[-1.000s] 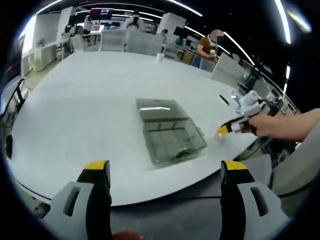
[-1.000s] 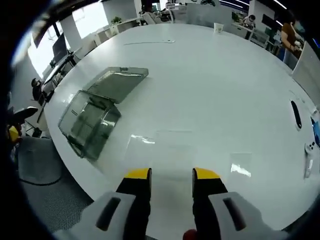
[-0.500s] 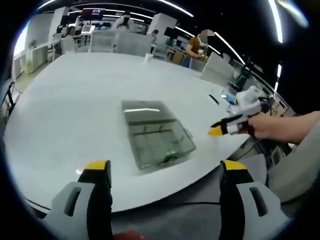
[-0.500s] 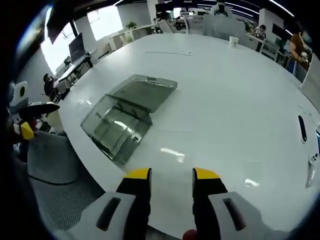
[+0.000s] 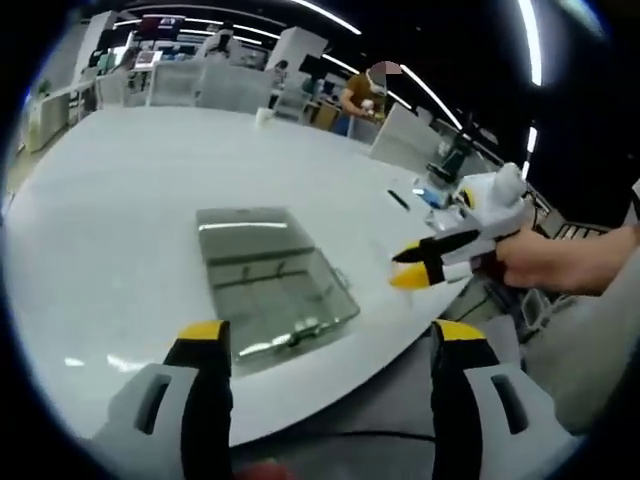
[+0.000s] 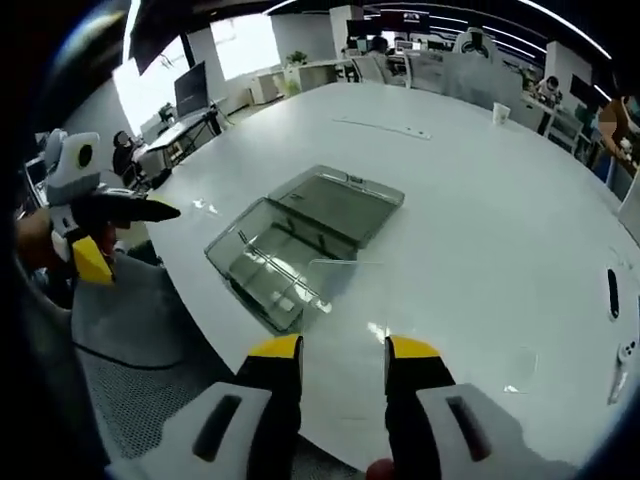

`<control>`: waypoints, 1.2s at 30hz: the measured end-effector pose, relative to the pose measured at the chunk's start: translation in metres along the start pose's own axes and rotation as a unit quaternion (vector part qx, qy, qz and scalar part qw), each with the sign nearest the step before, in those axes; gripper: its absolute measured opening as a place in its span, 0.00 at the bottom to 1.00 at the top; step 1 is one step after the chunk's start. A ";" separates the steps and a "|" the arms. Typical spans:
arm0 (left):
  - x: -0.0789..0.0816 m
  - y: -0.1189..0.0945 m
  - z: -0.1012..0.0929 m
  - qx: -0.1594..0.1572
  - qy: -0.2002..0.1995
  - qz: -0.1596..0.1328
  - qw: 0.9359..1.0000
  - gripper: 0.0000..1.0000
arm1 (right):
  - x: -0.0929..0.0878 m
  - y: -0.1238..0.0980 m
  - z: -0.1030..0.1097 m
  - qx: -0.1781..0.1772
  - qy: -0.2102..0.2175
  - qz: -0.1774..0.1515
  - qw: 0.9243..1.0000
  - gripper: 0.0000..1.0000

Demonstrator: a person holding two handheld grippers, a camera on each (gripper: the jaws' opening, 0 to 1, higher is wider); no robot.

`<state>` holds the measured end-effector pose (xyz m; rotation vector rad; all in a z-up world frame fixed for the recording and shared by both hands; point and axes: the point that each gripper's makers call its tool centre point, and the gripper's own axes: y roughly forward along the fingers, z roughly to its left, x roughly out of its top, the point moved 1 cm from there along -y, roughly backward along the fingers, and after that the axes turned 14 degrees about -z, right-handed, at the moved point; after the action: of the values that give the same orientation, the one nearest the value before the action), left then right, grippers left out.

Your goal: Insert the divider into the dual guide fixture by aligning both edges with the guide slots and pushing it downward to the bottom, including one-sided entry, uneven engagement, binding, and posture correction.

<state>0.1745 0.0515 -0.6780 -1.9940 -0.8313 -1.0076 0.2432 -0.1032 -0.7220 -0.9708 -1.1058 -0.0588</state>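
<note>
Across the wide white counter, near its curved edge, sits the clear dual guide fixture, a see-through box with its lid laid open flat behind it. Just beside it lies a transparent divider, hard to make out. Left hand-held gripper hovers short of the box, jaws spread wide and empty. Right hand-held gripper has its jaws a narrow gap apart, nothing between them.
</note>
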 end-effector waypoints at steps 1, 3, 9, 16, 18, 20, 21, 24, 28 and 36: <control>0.000 0.002 -0.002 -0.005 -0.001 -0.001 1.000 0.78 | 0.001 0.000 0.001 0.002 -0.001 -0.002 1.000 0.28; 0.000 0.006 -0.004 -0.012 -0.003 -0.002 1.000 0.77 | 0.004 0.000 0.006 0.008 -0.005 -0.005 1.000 0.28; 0.003 0.010 -0.010 -0.027 -0.021 -0.012 0.999 0.71 | 0.013 0.000 0.024 0.030 -0.027 -0.018 0.999 0.28; 0.008 0.013 -0.011 -0.034 -0.060 -0.035 0.997 0.61 | 0.025 0.001 0.049 0.061 -0.040 -0.034 0.997 0.28; 0.011 0.013 -0.012 -0.037 -0.068 -0.045 0.996 0.57 | 0.029 0.002 0.056 0.070 -0.046 -0.038 0.996 0.28; 0.013 0.013 -0.014 -0.039 -0.074 -0.048 0.995 0.53 | 0.034 0.002 0.062 0.078 -0.050 -0.043 0.995 0.28; 0.014 0.014 -0.015 -0.041 -0.080 -0.052 0.995 0.52 | 0.037 0.003 0.066 0.085 -0.050 -0.048 0.994 0.28; 0.017 0.015 -0.018 -0.047 -0.097 -0.062 0.992 0.45 | 0.042 0.003 0.075 0.095 -0.057 -0.052 0.992 0.28; 0.020 0.015 -0.018 -0.047 -0.110 -0.071 0.990 0.39 | 0.048 0.004 0.085 0.107 -0.061 -0.058 0.991 0.28; 0.023 0.014 -0.014 -0.037 -0.139 -0.083 0.986 0.31 | 0.060 0.005 0.100 0.122 -0.069 -0.071 0.988 0.28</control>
<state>0.1914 0.0371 -0.6573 -2.1891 -1.1403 -0.8727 0.2024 -0.0075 -0.6692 -0.6844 -1.2757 0.0273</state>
